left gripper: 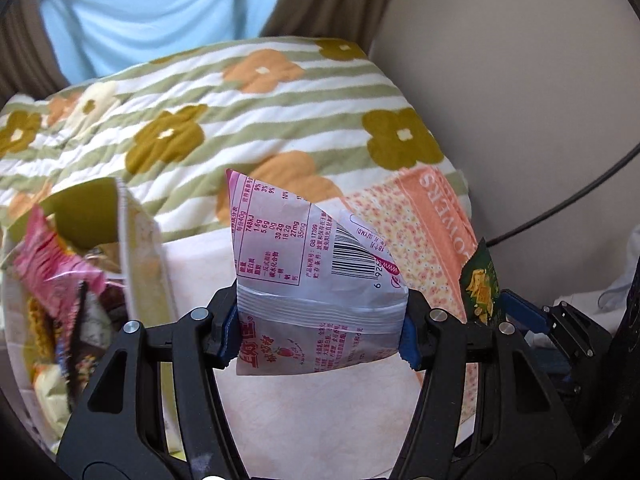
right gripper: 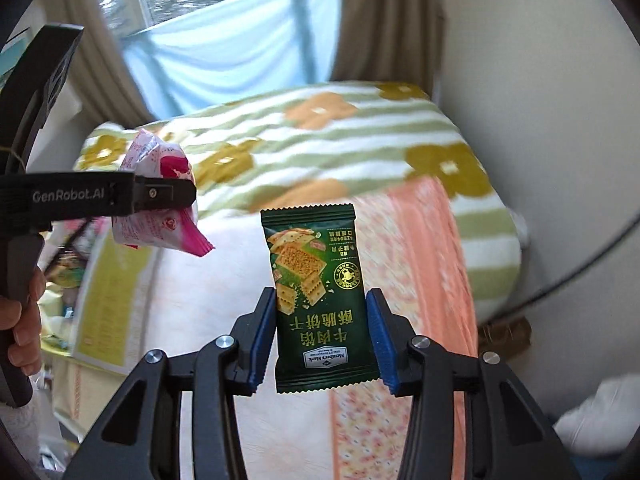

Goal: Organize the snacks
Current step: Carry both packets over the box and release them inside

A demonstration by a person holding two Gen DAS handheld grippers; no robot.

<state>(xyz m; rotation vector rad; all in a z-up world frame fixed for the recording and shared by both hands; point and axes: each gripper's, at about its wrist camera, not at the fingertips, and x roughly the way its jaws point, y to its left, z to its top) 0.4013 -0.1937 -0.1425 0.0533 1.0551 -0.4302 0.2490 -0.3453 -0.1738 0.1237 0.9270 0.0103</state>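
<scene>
My left gripper [left gripper: 320, 328] is shut on a white and pink snack packet [left gripper: 316, 264] with a barcode, held in the air over the bed. The same packet [right gripper: 160, 192] shows at the left of the right wrist view, in the left gripper [right gripper: 168, 196]. My right gripper [right gripper: 322, 336] is shut on a dark green cracker packet [right gripper: 316, 296], held upright; its edge also shows in the left wrist view [left gripper: 480, 284]. An open yellow-green box [left gripper: 136, 248] holding several snack packets stands at the left.
A striped quilt with orange and olive flowers [left gripper: 248, 120] lies folded at the back. An orange floral sheet [right gripper: 408, 280] covers the bed's right side. A black cable [left gripper: 580, 196] runs along the wall at right. Curtains and a window are behind.
</scene>
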